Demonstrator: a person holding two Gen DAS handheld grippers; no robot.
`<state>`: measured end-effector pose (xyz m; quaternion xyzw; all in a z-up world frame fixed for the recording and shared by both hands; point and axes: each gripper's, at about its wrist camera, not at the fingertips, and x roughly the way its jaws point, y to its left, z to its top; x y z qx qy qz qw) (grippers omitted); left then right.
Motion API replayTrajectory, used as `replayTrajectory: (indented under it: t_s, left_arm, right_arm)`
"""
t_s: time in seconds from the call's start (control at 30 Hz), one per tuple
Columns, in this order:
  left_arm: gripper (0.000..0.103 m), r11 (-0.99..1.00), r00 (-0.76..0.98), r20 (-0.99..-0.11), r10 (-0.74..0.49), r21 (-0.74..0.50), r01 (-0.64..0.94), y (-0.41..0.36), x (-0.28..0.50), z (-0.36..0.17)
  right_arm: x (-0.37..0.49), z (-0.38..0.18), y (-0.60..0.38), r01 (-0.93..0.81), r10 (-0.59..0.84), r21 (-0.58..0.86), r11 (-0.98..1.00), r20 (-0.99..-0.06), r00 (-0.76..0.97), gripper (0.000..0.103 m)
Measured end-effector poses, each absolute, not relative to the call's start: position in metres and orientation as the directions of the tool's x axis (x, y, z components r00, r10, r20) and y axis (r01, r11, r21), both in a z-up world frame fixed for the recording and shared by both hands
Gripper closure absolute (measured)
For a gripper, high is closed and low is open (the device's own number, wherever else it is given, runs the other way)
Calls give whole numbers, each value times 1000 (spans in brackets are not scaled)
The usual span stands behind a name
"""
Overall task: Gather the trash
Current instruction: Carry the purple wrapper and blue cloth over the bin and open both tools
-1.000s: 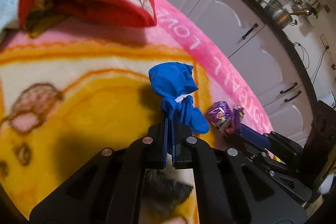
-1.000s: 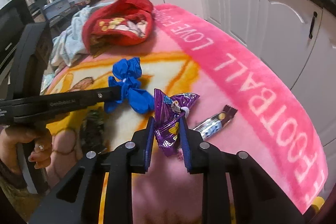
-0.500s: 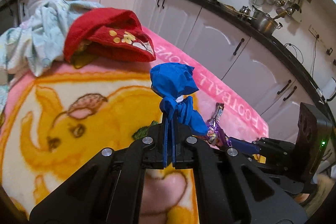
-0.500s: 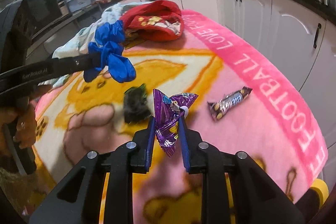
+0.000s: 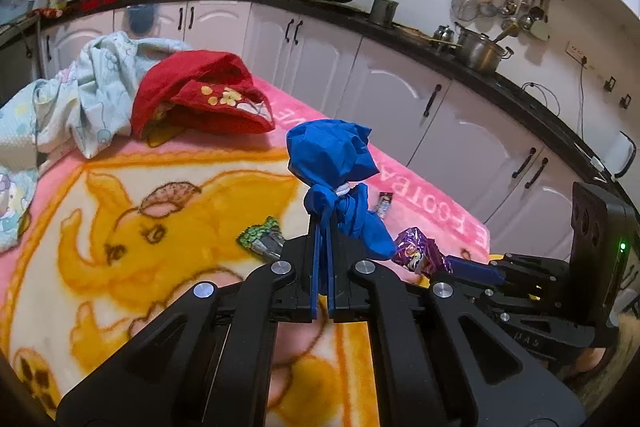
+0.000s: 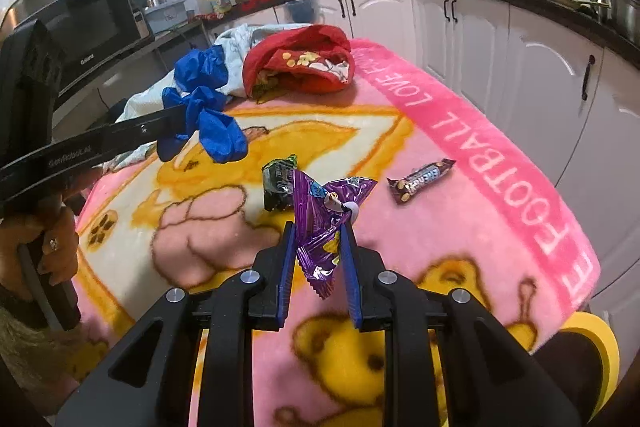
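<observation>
My left gripper [image 5: 323,227] is shut on a crumpled blue wrapper [image 5: 334,163], held up above the pink and yellow blanket [image 5: 160,195]. From the right wrist view the same blue wrapper [image 6: 204,107] hangs at the left gripper's tip [image 6: 182,117] on the left. My right gripper [image 6: 318,235] is shut on a purple foil wrapper [image 6: 320,223], also lifted off the blanket [image 6: 440,235]. That purple wrapper [image 5: 416,251] shows low on the right in the left wrist view. A green-black wrapper [image 6: 278,181] and a brown candy bar [image 6: 420,181] lie on the blanket.
A red embroidered cloth [image 6: 300,65] and a pale printed cloth [image 5: 88,95] are bunched at the blanket's far end. White kitchen cabinets [image 6: 540,79] run along the right. A yellow-rimmed bin [image 6: 592,355] sits past the blanket's near right corner. A hand [image 6: 44,247] grips the left handle.
Both grippers have risen and drawn back from the blanket with their wrappers still clamped. More of the blanket and kitchen shows now. The green-black wrapper has come into view.
</observation>
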<state>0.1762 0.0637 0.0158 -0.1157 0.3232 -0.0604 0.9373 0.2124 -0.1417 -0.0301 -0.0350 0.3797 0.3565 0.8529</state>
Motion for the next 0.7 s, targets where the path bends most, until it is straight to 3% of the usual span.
replayTrajectory:
  t_s: [0.7]
  left_arm:
    - [103,964,789,-562,-250,-217,152,-5,168,27]
  right_arm:
    - [195,6,-229,-553,556,217,804,-602,573,82]
